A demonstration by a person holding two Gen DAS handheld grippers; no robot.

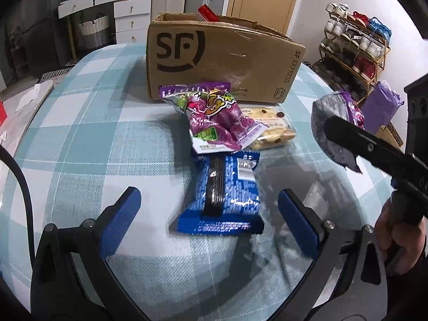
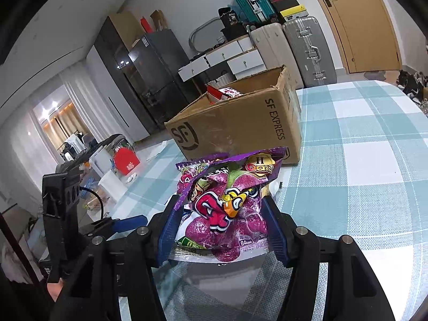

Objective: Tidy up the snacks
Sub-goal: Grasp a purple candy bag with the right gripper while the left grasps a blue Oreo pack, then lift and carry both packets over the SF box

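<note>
Checked tablecloth | blue packet lengthwise toward box | left fingers spread | right fingers grasping purple bag

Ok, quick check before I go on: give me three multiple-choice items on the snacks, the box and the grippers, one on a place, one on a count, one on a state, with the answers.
1. Where does the blue cookie packet lie?
A. inside the cardboard box
B. on the checked tablecloth, ahead of the open left gripper
C. on the shoe rack

2. How many snack packets lie on the tablecloth in front of the cardboard box, in the left wrist view?
A. one
B. three
C. five

3. What is the right gripper doing?
A. gripping a purple candy bag
B. hanging open and empty
C. gripping the box flap

Answers: 
1 B, it sits on the cloth between the spread fingers of the left gripper. 
2 B: purple bag, pale biscuit pack, blue packet. 
3 A, the purple candy bag is pressed between both pads.
</note>
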